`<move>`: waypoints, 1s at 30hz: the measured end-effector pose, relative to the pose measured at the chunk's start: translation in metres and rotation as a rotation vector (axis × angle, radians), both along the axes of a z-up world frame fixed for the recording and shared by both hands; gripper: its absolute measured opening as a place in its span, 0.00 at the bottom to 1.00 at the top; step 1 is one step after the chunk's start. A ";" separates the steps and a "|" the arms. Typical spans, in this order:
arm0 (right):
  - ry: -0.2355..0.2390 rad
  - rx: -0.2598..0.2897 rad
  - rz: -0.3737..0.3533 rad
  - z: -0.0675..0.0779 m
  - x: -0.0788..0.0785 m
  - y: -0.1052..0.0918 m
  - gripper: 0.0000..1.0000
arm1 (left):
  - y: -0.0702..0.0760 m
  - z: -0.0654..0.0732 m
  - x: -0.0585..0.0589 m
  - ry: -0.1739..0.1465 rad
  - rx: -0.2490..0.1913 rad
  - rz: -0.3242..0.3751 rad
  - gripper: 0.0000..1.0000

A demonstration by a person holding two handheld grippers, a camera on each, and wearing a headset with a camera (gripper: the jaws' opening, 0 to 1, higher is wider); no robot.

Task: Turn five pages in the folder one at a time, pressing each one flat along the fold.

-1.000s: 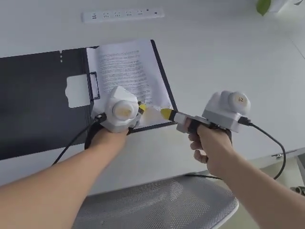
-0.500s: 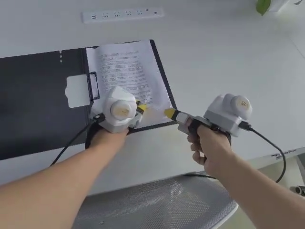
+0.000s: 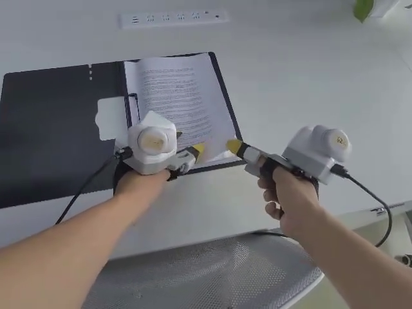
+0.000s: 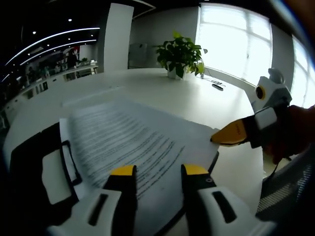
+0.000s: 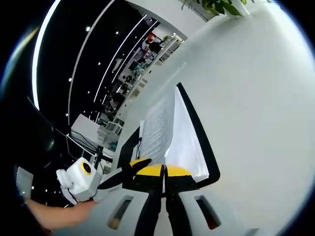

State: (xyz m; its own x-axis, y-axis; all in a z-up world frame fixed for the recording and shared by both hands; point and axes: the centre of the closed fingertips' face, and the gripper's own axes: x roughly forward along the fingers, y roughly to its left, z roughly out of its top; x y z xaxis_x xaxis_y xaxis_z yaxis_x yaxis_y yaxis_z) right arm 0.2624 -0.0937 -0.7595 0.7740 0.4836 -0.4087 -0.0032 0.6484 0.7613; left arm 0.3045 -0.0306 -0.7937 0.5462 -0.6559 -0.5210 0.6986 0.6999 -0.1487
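One sheet only: ease the closed, empty right gripper (image 5: 165,171) under the mid-frame corner of the top page (image 3: 175,90), while the left gripper (image 4: 157,170), jaws parted and empty, steadies the rest.

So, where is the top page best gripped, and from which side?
Grip the top page at its lower right corner, coming from the right, where the right gripper stands shut. The page's left edge is held at the clip by the fold, so the right edge is the one free to lift.
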 end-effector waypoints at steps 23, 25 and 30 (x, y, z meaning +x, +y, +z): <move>-0.206 -0.014 0.136 0.073 0.003 0.045 0.00 | 0.090 0.065 -0.010 -0.078 -0.091 0.094 0.44; -0.224 -0.019 0.160 0.078 0.002 0.053 0.00 | 0.102 0.071 -0.011 -0.083 -0.095 0.114 0.45; -0.258 -0.025 0.212 0.090 0.000 0.071 0.00 | 0.126 0.084 -0.018 -0.094 -0.100 0.143 0.45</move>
State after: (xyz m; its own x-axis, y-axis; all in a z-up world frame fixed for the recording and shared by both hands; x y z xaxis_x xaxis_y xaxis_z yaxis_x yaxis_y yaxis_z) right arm 0.2629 -0.0223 -0.6693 0.7364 0.6377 -0.2260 -0.3307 0.6308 0.7020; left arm 0.2867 0.0953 -0.7095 0.6805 -0.6142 -0.3996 0.6076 0.7778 -0.1607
